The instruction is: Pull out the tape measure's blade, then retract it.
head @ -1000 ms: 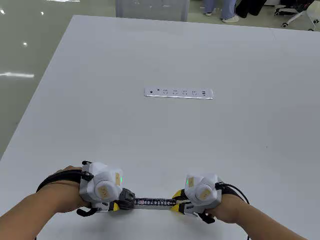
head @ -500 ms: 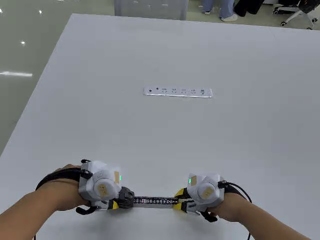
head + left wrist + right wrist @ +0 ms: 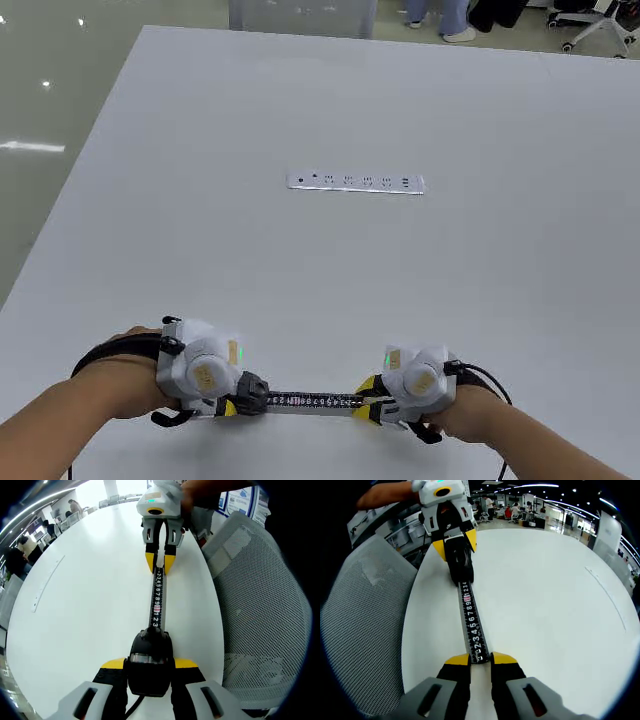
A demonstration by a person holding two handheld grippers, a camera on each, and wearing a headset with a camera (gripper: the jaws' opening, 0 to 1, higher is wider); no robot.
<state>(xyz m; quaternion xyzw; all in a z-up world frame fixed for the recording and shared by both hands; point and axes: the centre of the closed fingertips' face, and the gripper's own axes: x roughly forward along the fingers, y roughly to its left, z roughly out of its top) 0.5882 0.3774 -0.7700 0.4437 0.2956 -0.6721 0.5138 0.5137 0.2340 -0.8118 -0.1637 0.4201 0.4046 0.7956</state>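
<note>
Pulling the blade (image 3: 156, 597) out, low over the surface (image 3: 350, 280).
Clamped round the case (image 3: 150, 645) with the left tool (image 3: 150, 664), pinched on the blade's tip ahead with the right tool (image 3: 480, 656); best pulled straight, level, untwisted.

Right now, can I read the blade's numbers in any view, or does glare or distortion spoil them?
Left gripper view: blade digits sharp and readable, though the fisheye curves the table edge. Right gripper view: digits equally clear, no glare on them. Head view: blade too small to read; mild sheen on the far table.
</note>
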